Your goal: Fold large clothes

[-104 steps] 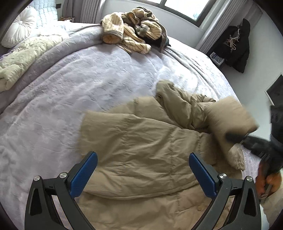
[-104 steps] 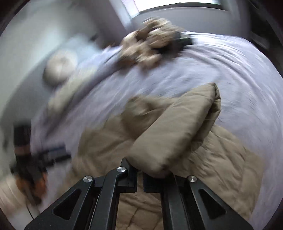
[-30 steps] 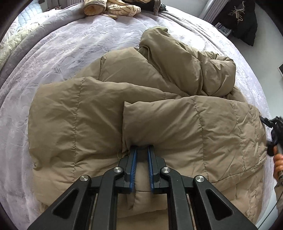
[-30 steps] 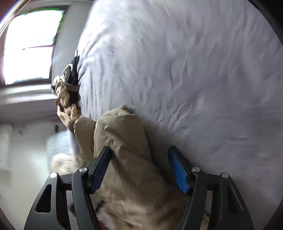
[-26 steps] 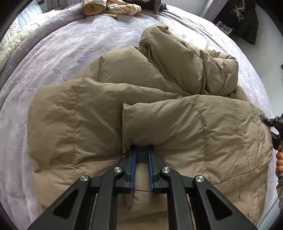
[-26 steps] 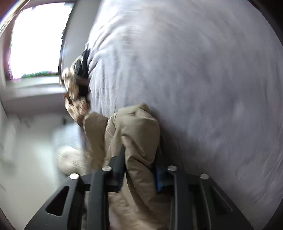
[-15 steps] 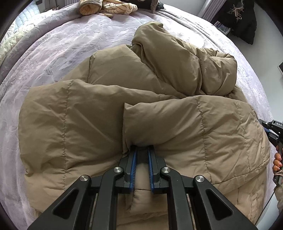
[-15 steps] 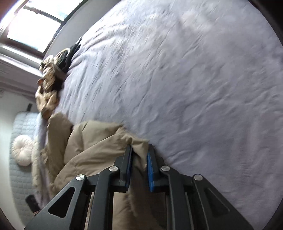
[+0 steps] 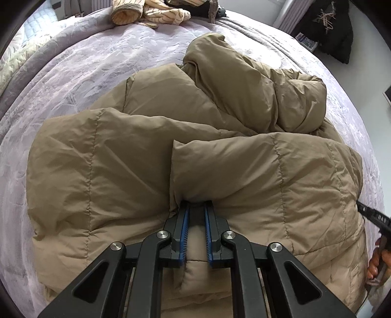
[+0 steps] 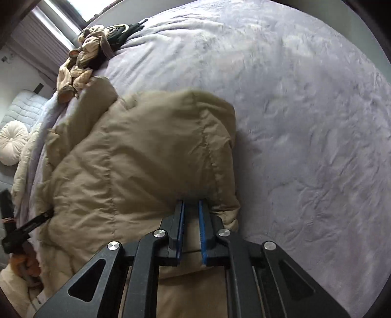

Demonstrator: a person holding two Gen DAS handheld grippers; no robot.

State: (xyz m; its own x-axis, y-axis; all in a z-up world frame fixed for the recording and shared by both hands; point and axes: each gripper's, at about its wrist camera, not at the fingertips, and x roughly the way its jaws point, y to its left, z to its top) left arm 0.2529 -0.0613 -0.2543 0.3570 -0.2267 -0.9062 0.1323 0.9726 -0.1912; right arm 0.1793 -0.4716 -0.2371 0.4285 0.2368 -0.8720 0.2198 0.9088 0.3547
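Left wrist view: the left tongs (image 9: 195,208) are clamped on a pinch of the tan puffer jacket (image 9: 146,151) at its near hem, fabric bulging between the blue pads. The jacket lies in a rumpled heap on the lilac bed (image 9: 73,66), close to the near edge, with a sleeve or hood bunched up (image 9: 256,85) on the far side. At the right border the tip of the right tongs (image 9: 374,217) meets the jacket's side. A pile of striped clothes (image 9: 151,12) sits at the far edge of the bed, and a dark coat (image 9: 330,27) hangs beyond the far right corner

Right wrist view: the right tongs (image 10: 190,208) have just been closing and now grip the jacket's (image 10: 134,151) outer edge, cloth caught between the pads. This view alone shows the broad bare bedspread (image 10: 305,110) beside the jacket and a round white cushion (image 10: 12,141) by the headboard; the left tongs (image 10: 36,220) show small at the left, biting the opposite side

The jacket looks light, puffy and slick-shelled: it should spring back and slide, so a hold on seams or hem edges seems safest, one at each side, as it is taken now
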